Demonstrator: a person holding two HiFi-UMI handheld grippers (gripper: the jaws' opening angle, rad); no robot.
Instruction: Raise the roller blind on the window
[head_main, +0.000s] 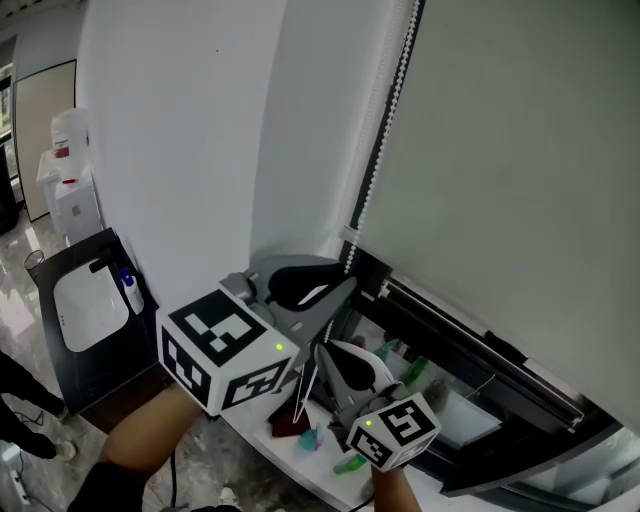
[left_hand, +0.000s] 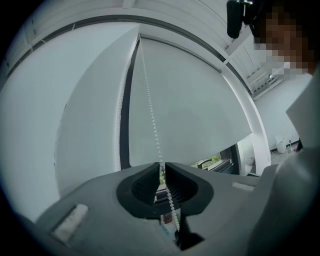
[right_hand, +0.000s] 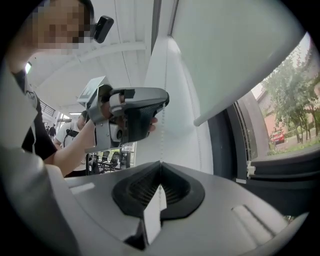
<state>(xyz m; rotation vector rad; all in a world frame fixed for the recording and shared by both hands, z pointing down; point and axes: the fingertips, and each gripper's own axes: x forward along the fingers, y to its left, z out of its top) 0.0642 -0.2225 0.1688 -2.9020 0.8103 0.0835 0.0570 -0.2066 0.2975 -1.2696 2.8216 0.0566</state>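
Observation:
The grey roller blind (head_main: 520, 180) covers most of the window, and its bottom bar hangs above the dark frame. A white bead chain (head_main: 385, 130) runs down the blind's left edge. My left gripper (head_main: 348, 283) is level at the chain. In the left gripper view the chain (left_hand: 151, 117) drops between the jaws of this gripper (left_hand: 162, 166), which stand a narrow gap apart with a sliver of space beside the beads. My right gripper (head_main: 322, 350) is lower down. It (right_hand: 160, 163) is shut on the chain (right_hand: 162, 135), below the left gripper (right_hand: 130, 117).
The dark window frame (head_main: 470, 340) and a white sill with a red item (head_main: 290, 420) and green items (head_main: 350, 463) lie under the grippers. A white wall (head_main: 200, 150) is to the left. Below it stands a black desk (head_main: 90, 305).

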